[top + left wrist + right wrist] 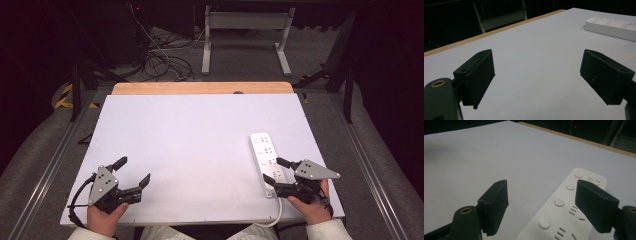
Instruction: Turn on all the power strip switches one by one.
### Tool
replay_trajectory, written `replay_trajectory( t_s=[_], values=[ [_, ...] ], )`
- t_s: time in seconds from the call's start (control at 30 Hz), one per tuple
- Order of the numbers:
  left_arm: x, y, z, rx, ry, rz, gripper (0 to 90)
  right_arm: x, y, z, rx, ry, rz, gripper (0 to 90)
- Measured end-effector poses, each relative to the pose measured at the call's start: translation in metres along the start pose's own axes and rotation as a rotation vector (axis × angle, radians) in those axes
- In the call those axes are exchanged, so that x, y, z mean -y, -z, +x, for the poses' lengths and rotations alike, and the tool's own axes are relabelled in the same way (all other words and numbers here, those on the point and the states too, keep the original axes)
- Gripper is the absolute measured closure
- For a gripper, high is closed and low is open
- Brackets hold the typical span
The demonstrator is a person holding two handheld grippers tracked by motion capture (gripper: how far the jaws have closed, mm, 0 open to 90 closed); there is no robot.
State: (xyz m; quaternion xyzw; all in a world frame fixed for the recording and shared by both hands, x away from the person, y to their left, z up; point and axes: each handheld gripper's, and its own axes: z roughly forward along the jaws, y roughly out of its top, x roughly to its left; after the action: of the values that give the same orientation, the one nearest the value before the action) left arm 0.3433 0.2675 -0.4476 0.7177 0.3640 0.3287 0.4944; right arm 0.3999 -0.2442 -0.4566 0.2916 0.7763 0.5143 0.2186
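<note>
Across the white table [200, 150] almost nothing lies in the way, which suits work with both hands; its wooden far edge [202, 88] marks the limit of my reach. On the right side the power strip [266, 161] lies flat, long axis running away from me, its cord trailing off the near edge. I keep the right gripper [273, 171] low over the strip's near end, jaws apart and empty, one to each side of the body in the right gripper view, so I judge a squeeze across its width is the next step. My left gripper [132, 171] waits well apart at the near left, jaws wide and holding nothing, kept clear so it does not crowd the strip [614, 26].
</note>
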Motion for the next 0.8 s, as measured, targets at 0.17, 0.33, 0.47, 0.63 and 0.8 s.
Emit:
replay_trajectory(
  t_s=[0.17,0.33,0.47,0.63,0.8],
  values=[
    [0.0,0.0,-0.001,-0.004,-0.012,-0.003,12.8,0.0,0.0,0.0,-0.003,0.001,0.0,26.8],
    [0.0,0.0,-0.001,-0.006,-0.017,-0.001,12.8,0.0,0.0,0.001,-0.004,0.004,0.0,26.7],
    [0.0,0.001,-0.001,-0.007,-0.019,-0.001,12.8,-0.001,0.0,0.002,-0.006,0.01,-0.002,26.7],
    [0.0,0.001,-0.002,-0.008,-0.017,-0.003,12.8,-0.007,0.001,0.002,-0.006,0.01,0.001,27.0],
    [0.0,0.001,-0.002,-0.009,-0.02,-0.003,12.9,-0.015,0.001,0.0,0.004,0.011,0.011,27.1]
  ],
)
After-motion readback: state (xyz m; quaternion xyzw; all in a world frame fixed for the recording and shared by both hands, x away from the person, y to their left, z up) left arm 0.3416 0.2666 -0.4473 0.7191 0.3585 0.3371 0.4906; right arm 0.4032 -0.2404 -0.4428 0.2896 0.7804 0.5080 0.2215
